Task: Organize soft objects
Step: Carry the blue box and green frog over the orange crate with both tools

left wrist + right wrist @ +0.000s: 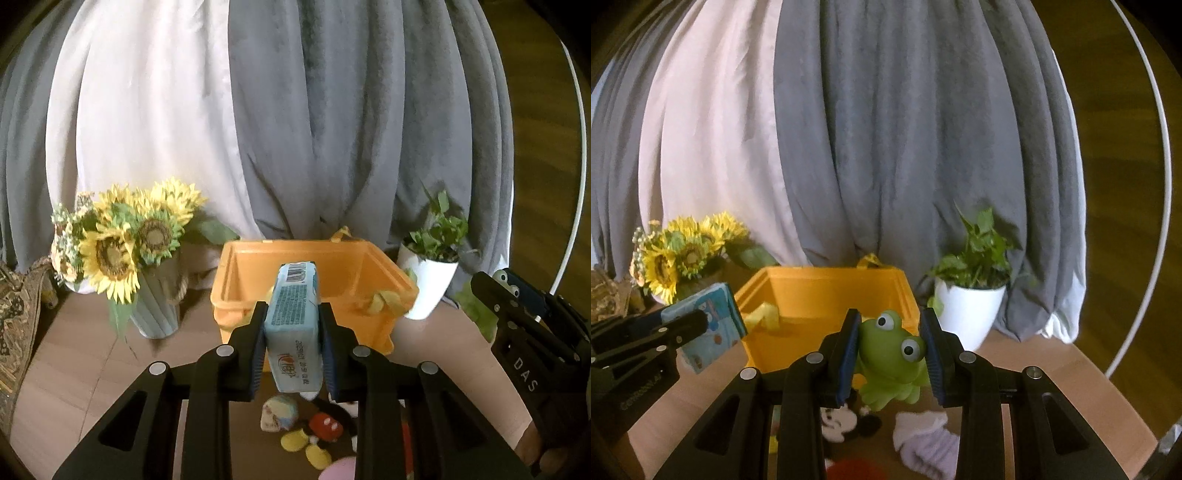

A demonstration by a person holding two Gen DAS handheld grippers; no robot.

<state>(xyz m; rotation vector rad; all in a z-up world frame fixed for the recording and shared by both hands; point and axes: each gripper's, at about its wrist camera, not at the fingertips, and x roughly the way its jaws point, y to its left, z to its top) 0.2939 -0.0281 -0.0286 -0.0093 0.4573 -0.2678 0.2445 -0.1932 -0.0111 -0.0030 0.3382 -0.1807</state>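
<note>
Backdrop: grey and white curtains (258, 129) hang behind a brown bench (74, 369); sunflowers in a vase (114, 251) stand at the left, a potted plant (432, 288) at the right.

Left wrist view
- Left tongs (291, 347): pinching a pale blue tissue pack (291, 325) by its two broad faces.
- Pack's long axis: it runs forward, away from the camera, with the barcode end toward the orange bin (384, 269).
- Bin from tongs: straight ahead and just beyond the pack's far end, slightly lower. The coming move, I judge, is forward over the near rim, then a release.
- Bin contents: something yellow lies at the right inside wall; the rest is hidden behind the pack.
- Below the tongs: a mouse plush (325, 428) and a small pale soft toy (277, 410) lie on the bench, not yet sorted.
- Right edge: the right tongs (513, 291) show in side view, a frog's eyes peeking above.

Right wrist view
- Right tongs (890, 354): pinching a green frog toy (890, 362), its eyes up and facing forward-right.
- Bin from tongs: the bin is ahead and slightly left, its right corner just behind the frog.
- Bin contents: a yellow soft piece (764, 314) at the left inside wall.
- Left tongs: at the left, beside the bin's left corner, holding the pack tilted.
- Nearer hand: both seem about equally near the bin.
- Bench below: a lilac cloth (923, 439) and the mouse plush.
</note>
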